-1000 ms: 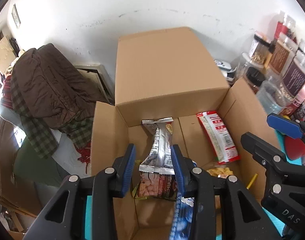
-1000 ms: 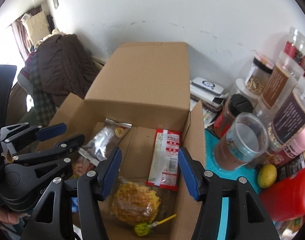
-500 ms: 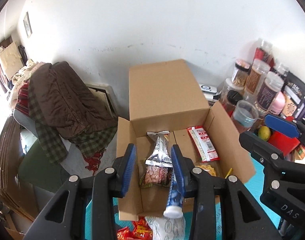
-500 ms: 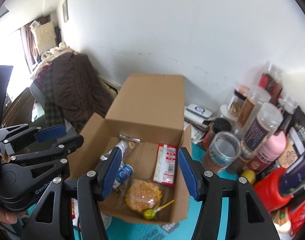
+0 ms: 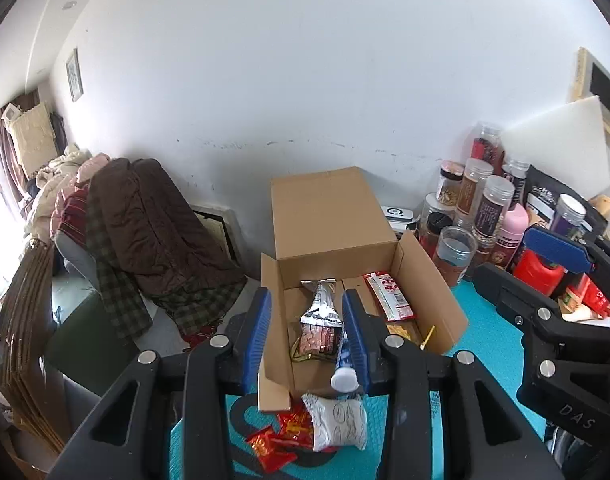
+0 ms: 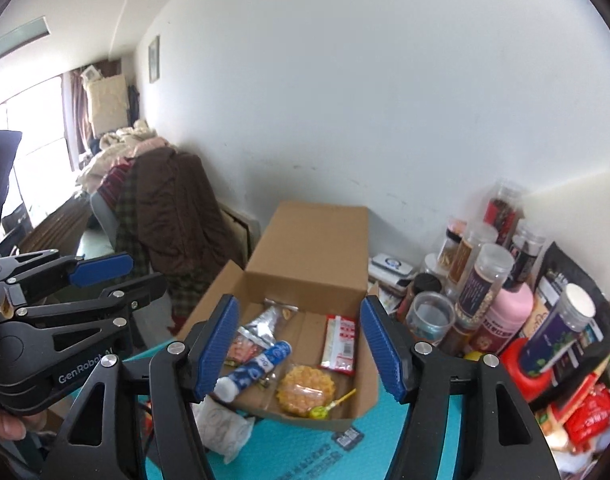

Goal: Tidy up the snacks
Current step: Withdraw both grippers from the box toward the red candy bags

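An open cardboard box [image 5: 425,280] [image 6: 305,240] stands on the teal mat. It holds a silver packet [image 5: 321,308], a red-white packet [image 5: 389,296], a round yellow waffle snack [image 6: 305,388] and a lollipop [image 6: 325,410]. A blue-white tube [image 5: 345,364] [image 6: 257,368] leans over its front edge. In front of the box lie a white packet [image 5: 337,420] and red packets [image 5: 277,440]. My left gripper [image 5: 305,296] [image 6: 129,276] hangs above and short of the box, jaws narrowly apart and empty. My right gripper [image 6: 299,304] [image 5: 533,268] is beside it with its jaws opening, nothing between them.
Several jars and bottles [image 5: 485,208] [image 6: 481,280] and a red container [image 5: 541,272] crowd the right side against the wall. A brown coat [image 5: 145,216] drapes over a chair at the left. Flat cardboard [image 5: 25,320] is stacked far left. Teal mat [image 5: 489,332] shows right of the box.
Both grippers have drawn back and up from the box, which now looks smaller. The mat and the packets in front of the box came into view. The right jaws have widened.
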`<move>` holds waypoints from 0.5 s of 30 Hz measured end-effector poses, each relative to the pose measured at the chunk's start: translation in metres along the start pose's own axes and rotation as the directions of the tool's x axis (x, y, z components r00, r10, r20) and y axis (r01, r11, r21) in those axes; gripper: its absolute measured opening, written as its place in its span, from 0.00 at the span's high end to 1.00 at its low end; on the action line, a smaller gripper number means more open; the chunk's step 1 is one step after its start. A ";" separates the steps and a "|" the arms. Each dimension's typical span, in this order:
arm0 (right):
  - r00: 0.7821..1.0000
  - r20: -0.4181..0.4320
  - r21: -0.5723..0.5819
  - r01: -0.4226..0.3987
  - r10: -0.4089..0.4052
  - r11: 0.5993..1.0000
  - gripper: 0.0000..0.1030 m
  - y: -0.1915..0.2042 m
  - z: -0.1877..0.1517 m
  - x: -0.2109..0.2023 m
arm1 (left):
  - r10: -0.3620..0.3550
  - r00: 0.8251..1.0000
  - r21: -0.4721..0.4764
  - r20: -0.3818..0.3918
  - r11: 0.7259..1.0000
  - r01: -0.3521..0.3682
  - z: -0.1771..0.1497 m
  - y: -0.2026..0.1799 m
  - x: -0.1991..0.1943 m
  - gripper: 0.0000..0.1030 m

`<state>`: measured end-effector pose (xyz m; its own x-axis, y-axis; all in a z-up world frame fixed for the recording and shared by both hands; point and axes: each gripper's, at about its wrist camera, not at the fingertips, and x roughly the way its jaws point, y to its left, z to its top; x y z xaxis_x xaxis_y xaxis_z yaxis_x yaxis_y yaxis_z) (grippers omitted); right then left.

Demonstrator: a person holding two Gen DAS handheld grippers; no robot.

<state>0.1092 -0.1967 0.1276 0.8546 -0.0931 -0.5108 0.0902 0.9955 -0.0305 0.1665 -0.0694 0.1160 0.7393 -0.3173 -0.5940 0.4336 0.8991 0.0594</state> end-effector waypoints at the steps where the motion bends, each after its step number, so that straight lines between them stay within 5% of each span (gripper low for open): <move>1: 1.000 0.012 -0.003 0.001 -0.001 1.000 0.33 0.003 -0.001 -0.007 | 0.001 1.000 -0.001 0.009 1.000 -0.001 -0.003 0.002 -0.007 0.64; 3: 1.000 0.031 -0.009 0.000 0.001 1.000 0.31 0.007 -0.003 -0.017 | 0.002 1.000 -0.006 0.024 1.000 -0.002 -0.008 0.004 -0.017 0.56; 5: 0.999 0.050 -0.014 -0.003 0.004 1.000 0.28 0.013 -0.006 -0.029 | 0.007 0.999 -0.010 0.052 1.000 -0.006 -0.015 0.007 -0.031 0.30; 8: 0.997 0.079 -0.012 -0.005 0.006 1.000 0.24 0.019 -0.011 -0.044 | 0.038 0.991 0.001 0.131 0.999 -0.039 -0.026 0.009 -0.053 0.15; 15: 0.993 0.112 -0.003 -0.029 0.029 1.000 0.15 0.029 -0.031 -0.068 | 0.031 0.986 0.002 0.164 1.000 -0.032 -0.049 0.018 -0.081 0.13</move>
<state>0.0384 -0.1608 0.1346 0.9086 -0.0660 -0.4125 0.0642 0.9978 -0.0182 0.0894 -0.0128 0.1263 0.8267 -0.3345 -0.4524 0.4110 0.9082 0.0795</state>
